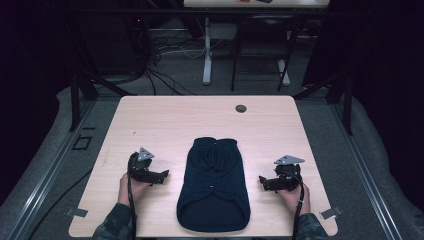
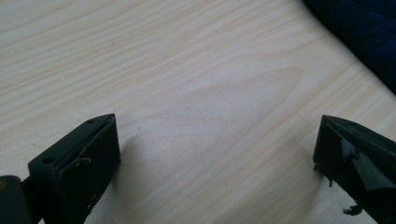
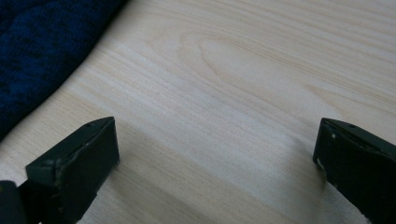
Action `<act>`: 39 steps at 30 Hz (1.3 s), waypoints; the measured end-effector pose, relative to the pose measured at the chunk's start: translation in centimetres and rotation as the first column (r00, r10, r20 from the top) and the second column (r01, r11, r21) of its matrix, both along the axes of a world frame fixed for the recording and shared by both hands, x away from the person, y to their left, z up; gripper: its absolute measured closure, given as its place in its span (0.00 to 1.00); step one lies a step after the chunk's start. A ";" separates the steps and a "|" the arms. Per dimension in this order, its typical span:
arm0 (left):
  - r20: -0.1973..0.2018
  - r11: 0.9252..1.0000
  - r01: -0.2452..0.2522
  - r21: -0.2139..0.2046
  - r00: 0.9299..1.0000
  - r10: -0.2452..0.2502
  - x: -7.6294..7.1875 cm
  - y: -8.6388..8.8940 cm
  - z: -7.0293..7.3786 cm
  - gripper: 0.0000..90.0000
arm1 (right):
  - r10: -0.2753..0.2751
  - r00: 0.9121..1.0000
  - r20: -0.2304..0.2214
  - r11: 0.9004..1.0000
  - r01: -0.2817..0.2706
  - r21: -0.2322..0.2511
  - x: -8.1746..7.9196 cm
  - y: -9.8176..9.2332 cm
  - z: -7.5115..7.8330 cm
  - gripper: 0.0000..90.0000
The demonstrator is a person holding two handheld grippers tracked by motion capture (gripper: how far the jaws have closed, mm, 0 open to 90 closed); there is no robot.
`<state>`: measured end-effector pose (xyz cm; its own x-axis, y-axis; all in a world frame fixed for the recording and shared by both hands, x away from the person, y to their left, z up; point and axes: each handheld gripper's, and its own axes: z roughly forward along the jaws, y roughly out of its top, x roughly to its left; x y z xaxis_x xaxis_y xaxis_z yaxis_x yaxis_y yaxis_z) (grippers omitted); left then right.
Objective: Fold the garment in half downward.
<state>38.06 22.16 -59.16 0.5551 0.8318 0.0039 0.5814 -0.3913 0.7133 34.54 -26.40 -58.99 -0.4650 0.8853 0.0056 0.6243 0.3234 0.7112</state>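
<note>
Pale wood tabletop (image 1: pixel 150 120) sits in a dark room with cables on the floor behind. Flat at its near middle lies a dark navy knitted garment (image 1: pixel 214 185). Left tool (image 1: pixel 162 176) rests on the wood just left of it, right tool (image 1: pixel 263 181) just right, both apart from the cloth, each with jaws spread wide and nothing between them.
</note>
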 end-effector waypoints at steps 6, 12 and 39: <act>0.000 1.000 0.001 0.000 1.000 -0.001 0.0 0.0 0.0 0.01 | -0.002 1.000 0.000 1.000 0.002 0.000 0.0 0.0 0.0 0.00; 0.009 1.000 0.006 0.009 1.000 -0.006 0.0 -0.2 0.0 0.01 | -0.001 1.000 0.000 1.000 0.001 0.000 0.0 0.0 0.0 0.00; -0.020 0.996 0.073 -0.055 0.997 -0.074 2.8 -2.5 3.6 0.00 | 0.113 0.992 -0.061 0.994 -0.112 0.019 1.9 2.9 3.3 0.03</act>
<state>40.88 19.68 -55.56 0.6144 0.7872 -0.0531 0.5682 -0.3948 0.7220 36.48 -23.47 -55.74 -0.5602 0.8268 0.0504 0.6271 0.3835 0.6780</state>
